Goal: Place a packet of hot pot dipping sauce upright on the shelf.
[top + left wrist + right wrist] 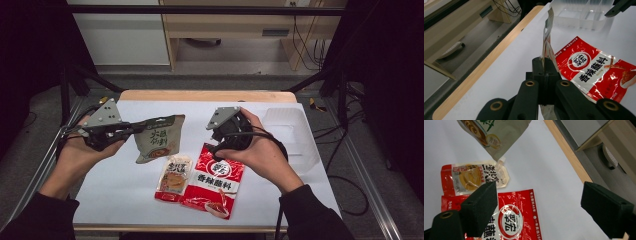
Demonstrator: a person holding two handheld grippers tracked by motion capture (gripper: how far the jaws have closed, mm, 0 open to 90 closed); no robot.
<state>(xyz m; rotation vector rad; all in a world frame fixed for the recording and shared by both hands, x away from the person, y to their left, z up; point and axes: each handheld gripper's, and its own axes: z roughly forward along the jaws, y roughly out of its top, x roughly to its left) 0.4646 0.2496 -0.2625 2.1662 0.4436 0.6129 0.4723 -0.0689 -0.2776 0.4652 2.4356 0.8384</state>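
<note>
A person's left hand holds my left gripper (136,128), shut on the edge of a grey-green snack pouch (161,139) that hangs above the white table. In the left gripper view the jaws pinch the pouch (547,42), which shows edge-on. My right gripper (220,138) hovers over the top of a large red seasoning packet (216,182); in the right gripper view it (544,207) stands wide open with nothing between its pads. A small red-and-yellow packet (174,178) lies flat beside the red one, overlapping its left edge.
A clear plastic tray (292,131) with compartments stands at the table's right back (581,15). The table's far edge is a wooden strip (207,96), with floor and a wooden cabinet beyond. Black frame posts stand at both sides.
</note>
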